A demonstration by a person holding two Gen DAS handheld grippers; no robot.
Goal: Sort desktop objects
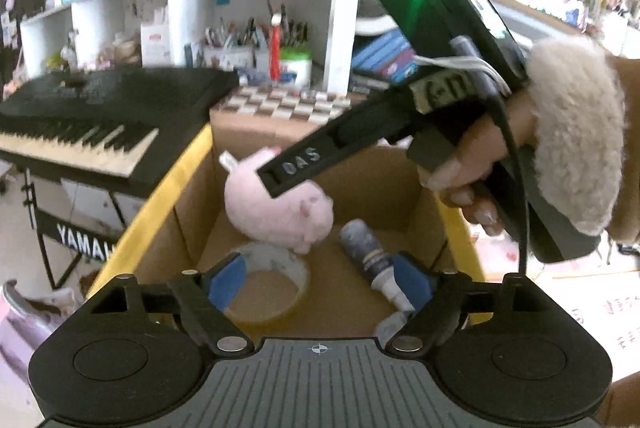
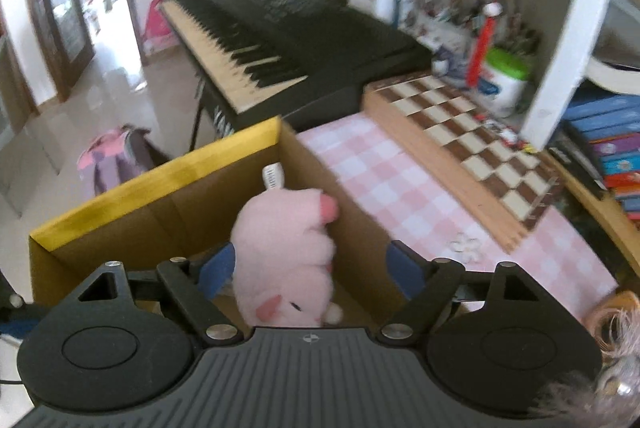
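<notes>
Both grippers [image 1: 320,282] [image 2: 310,270] spread apart | cardboard box [image 2: 152,180] on pink checked tablecloth [image 2: 400,180] | keyboard [image 2: 280,40] behind

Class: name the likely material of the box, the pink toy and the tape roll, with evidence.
Box: corrugated cardboard, matte brown walls, yellow rim.
Pink toy: plush fabric, fuzzy pile, sewn tag.
Tape roll: seemingly whitish adhesive tape on a ring; blurred.

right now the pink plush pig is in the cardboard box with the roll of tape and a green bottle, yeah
Not quite: the bottle is dark grey with a white tip, not green. The left wrist view shows it lying in the cardboard box beside the roll of tape, with the pink plush pig there too.
</notes>
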